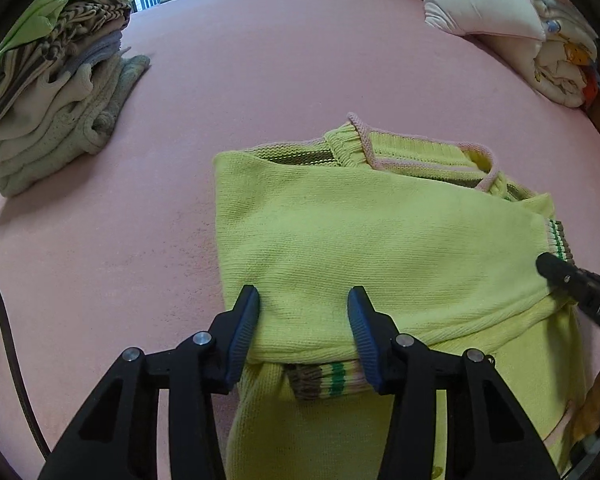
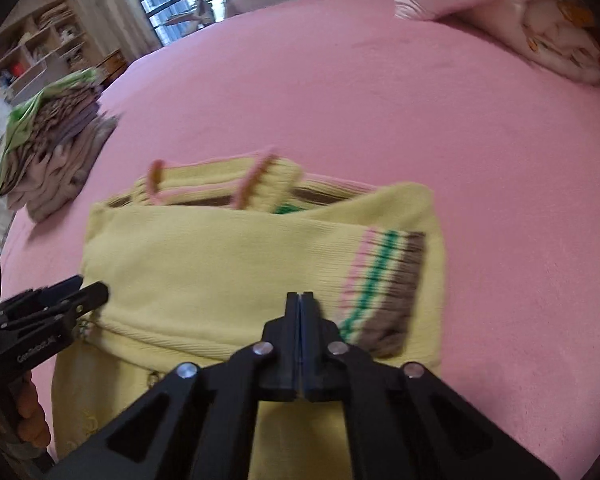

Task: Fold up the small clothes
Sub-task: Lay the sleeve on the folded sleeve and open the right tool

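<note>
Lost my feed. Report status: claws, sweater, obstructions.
Left claw open over yellow sweater, gripping nothing. Right claw shut, empty. Sweater part-folded on pink bed. Nothing in the way.

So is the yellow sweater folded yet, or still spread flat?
Partly folded. The yellow sweater has both sleeves laid across its body, striped cuffs on top, but its lower part is not yet folded up.

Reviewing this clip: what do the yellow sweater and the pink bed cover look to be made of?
Yellow sweater: knitted yarn, likely cotton or acrylic; fine knit rows, ribbed striped cuffs, matte. Pink bed cover: soft, matte fabric with a slightly fuzzy, short-pile look, perhaps terry or fleece; the weave is too fine to tell.
</note>
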A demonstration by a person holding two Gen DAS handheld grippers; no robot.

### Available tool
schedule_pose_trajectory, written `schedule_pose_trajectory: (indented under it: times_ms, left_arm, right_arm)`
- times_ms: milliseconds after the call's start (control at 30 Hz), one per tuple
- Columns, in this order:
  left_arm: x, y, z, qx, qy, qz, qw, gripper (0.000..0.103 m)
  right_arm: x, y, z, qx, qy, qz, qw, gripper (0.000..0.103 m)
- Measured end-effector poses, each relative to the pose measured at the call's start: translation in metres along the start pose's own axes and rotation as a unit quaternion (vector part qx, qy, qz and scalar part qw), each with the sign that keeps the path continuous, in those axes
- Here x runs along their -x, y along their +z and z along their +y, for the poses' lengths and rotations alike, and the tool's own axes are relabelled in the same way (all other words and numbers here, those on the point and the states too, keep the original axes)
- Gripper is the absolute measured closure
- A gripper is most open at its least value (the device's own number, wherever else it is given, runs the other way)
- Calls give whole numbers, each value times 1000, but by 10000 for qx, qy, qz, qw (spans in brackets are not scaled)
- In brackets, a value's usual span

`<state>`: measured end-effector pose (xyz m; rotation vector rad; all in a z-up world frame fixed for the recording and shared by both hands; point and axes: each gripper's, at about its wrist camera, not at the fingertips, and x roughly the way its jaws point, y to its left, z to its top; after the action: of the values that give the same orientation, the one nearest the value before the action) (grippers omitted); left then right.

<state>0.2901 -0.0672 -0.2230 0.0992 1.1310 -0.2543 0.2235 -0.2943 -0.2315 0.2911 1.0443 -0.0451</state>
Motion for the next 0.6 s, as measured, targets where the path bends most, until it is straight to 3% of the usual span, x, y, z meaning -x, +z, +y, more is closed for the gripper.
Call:
schedule_pose_trajectory:
  times_ms: [167,400,467,600]
  left_arm:
    - [2,-3,-1,-52,-57,11,10000,57]
    - [-5,-2,6,-55,-46,-26,10000,57]
    - [-5,-3,4,-80,-5,-53,10000,57]
    - [-6,-4,0,-97,92,-79,9999,57]
  right_arm:
    - [10,0,-8,187,-140,-75,9997,103]
    - [19,-4,-25,241,-992,-217,9945,103]
    - [13,-9,-38,97,-909,-47,9958,103]
    - [20,-9,-40,46,-872,-129,9961,103]
